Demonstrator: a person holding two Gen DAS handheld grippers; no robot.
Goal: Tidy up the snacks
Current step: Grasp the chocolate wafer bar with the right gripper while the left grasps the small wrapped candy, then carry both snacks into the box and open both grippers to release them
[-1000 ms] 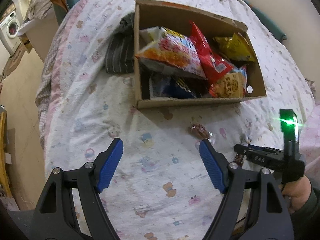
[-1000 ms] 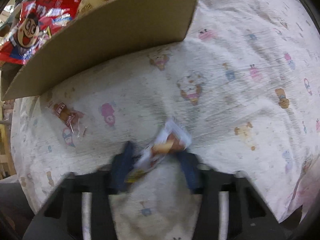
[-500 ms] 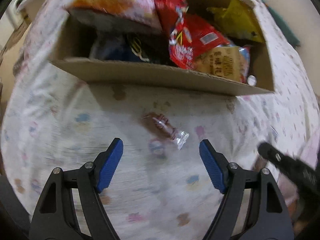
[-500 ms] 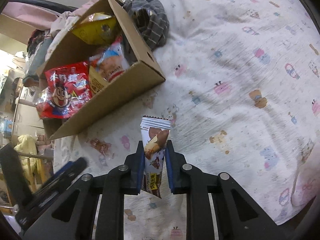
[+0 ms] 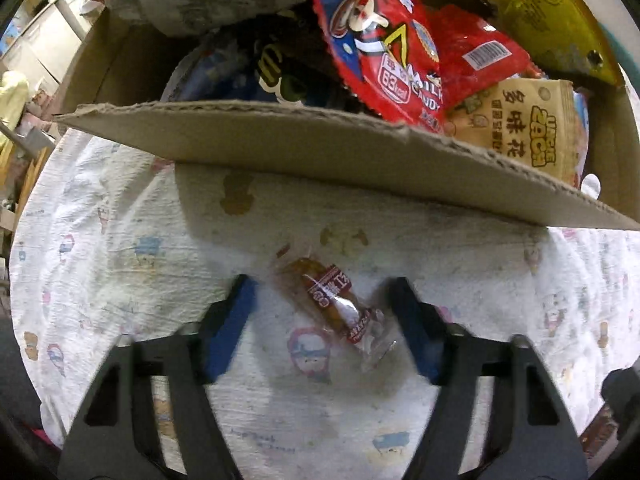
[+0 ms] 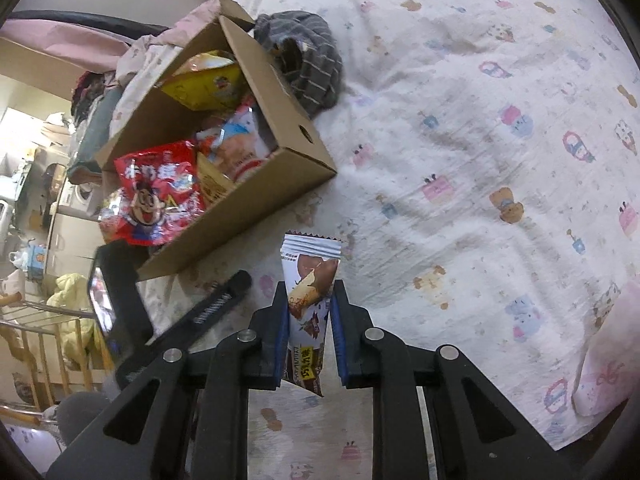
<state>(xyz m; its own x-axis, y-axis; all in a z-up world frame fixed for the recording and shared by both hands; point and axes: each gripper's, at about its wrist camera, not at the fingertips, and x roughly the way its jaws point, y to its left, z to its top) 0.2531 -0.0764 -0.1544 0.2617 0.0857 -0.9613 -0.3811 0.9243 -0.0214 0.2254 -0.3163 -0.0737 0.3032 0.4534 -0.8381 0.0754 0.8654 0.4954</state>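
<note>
A small clear-wrapped brown snack with a red label (image 5: 334,304) lies on the printed bedsheet (image 5: 120,264), just in front of the cardboard box (image 5: 280,148). My left gripper (image 5: 320,286) points down over it. Its jaws are closing, one blue pad on each side of the snack, and neither pad touches it. My right gripper (image 6: 310,292) is shut on a white-and-brown chocolate bar packet (image 6: 310,264), held upright above the sheet. The box (image 6: 248,204) stands up and to the left of it, full of snack bags.
In the box are a red candy bag (image 5: 384,40), a yellow bag (image 5: 560,20) and a tan peanut packet (image 5: 520,128). A grey striped cloth (image 6: 308,64) lies behind the box. A pink cloth (image 6: 600,368) lies at the lower right. A wooden rack (image 6: 40,340) stands beside the bed.
My left gripper dropped toward the sheet by the box's front wall and its jaws narrowed around the small snack. My right gripper closed on the chocolate packet and lifted it off the sheet.
</note>
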